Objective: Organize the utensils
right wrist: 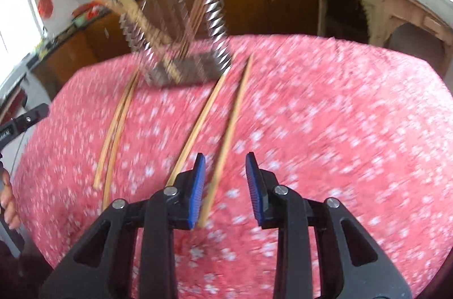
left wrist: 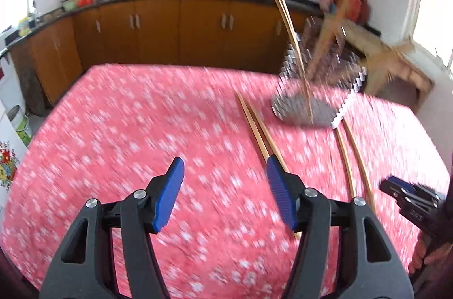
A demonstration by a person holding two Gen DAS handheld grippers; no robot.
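Right gripper (right wrist: pixel 225 185) jaws open – one chopstick (right wrist: pixel 226 140) between them, untouched, left gripper (left wrist: pixel 225 200) jaws open, chopstick pair (left wrist: pixel 256 129) beside its right jaw, all on the bench (right wrist: pixel 339 129)

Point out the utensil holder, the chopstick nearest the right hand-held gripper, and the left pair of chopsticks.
utensil holder (right wrist: pixel 187 72): right wrist view, dark base.
nearest chopstick (right wrist: pixel 226 140): right wrist view, middle of the shaft.
left pair of chopsticks (left wrist: pixel 256 129): left wrist view, middle of the pair.
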